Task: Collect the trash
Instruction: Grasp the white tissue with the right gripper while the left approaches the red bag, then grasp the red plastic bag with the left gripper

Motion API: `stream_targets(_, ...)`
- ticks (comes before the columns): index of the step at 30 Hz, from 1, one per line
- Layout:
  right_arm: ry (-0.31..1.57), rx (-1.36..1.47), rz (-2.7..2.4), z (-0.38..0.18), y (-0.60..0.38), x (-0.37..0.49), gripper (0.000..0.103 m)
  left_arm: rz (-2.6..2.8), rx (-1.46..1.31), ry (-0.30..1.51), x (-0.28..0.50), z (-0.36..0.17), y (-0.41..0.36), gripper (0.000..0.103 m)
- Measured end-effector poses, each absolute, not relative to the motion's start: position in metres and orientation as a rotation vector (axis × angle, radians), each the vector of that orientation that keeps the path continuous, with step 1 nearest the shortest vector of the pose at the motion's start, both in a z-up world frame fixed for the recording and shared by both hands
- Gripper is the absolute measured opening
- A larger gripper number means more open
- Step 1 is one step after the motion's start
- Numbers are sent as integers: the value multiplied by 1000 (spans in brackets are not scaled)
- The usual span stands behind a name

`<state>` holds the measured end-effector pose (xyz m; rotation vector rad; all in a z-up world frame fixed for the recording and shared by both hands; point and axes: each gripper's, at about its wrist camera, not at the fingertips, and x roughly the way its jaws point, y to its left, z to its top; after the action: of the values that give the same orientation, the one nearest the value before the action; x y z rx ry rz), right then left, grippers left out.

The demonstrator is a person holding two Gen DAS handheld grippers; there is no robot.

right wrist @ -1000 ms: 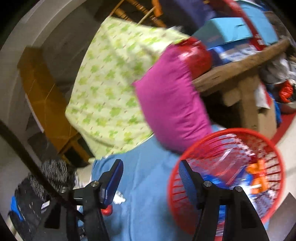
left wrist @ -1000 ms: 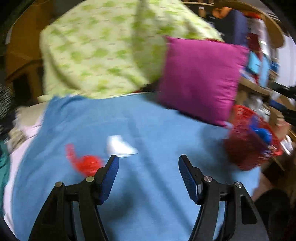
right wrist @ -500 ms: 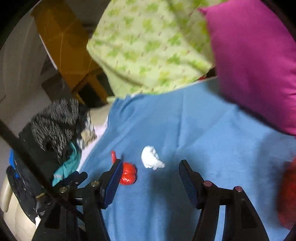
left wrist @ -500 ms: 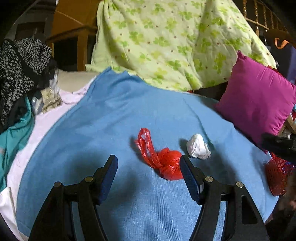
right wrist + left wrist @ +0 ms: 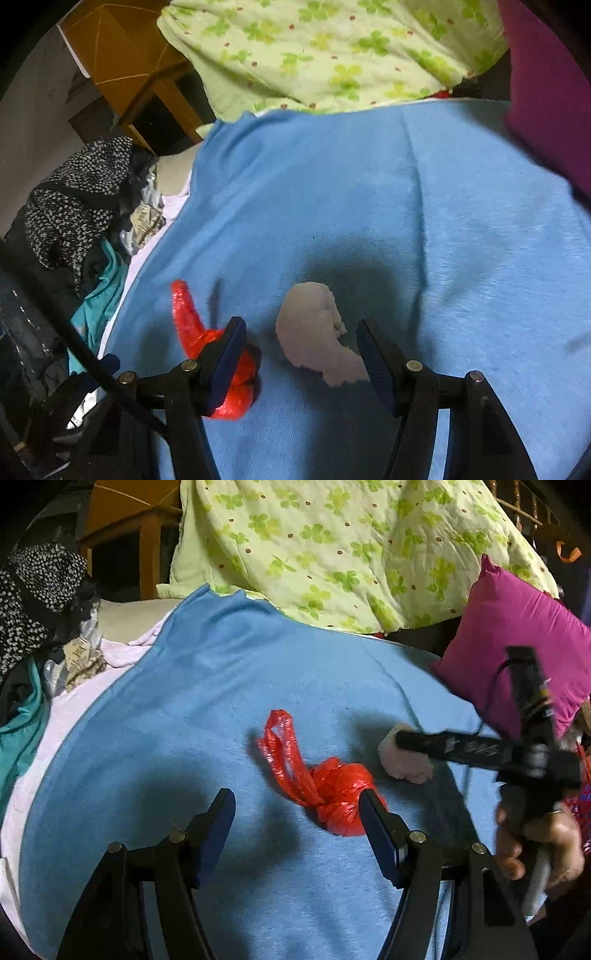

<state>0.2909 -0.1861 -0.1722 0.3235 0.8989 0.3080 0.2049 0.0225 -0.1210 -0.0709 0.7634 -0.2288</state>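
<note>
Blue blanket point(image 5: 229, 686) spread wide over a bed, green clover-print quilt point(image 5: 332, 542) heaped at its far edge, magenta pillow point(image 5: 517, 642) at the far right corner. Near the blanket's middle, a knotted red plastic bag point(image 5: 332, 790), loops trailing toward the far edge. Just right of it, apart, a crumpled white tissue point(image 5: 314, 332). Left gripper point(image 5: 297, 823) above the bag, jaws spread, gripping nothing. Right gripper point(image 5: 301, 354) low over the tissue, jaws spread either side, not yet closed on it.
</note>
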Motion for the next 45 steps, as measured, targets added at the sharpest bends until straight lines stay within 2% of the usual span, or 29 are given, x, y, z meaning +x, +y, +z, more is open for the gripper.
stream_targets(2, 927, 307, 299, -181, -183, 298, 52, -239, -73, 763, 206, -121, 20, 70)
stream_targets(3, 957, 299, 296, -188, -182, 302, 38, -243, -71, 767, 207, -122, 18, 70)
stream_targets(5, 988, 295, 293, -196, -181, 303, 38, -257, -65, 779, 208, -127, 11, 70)
stream_targets(8, 968, 298, 293, -188, -185, 297, 29, -289, -63, 793, 210, -131, 0, 70)
stream_targets(17, 862, 344, 234, -147, -236, 252, 28, -387, -29, 817, 222, -143, -48, 70)
stream_targets(26, 766, 406, 198, -117, -288, 220, 28, -315, 115, 802, 229, -159, -70, 72)
stream_targets(37, 737, 401, 213, -106, -299, 203, 28, -194, 146, 780, 233, -160, -53, 73)
stream_targets(45, 741, 388, 216, -108, -301, 201, 28, -169, 114, 869, 247, -188, -48, 73)
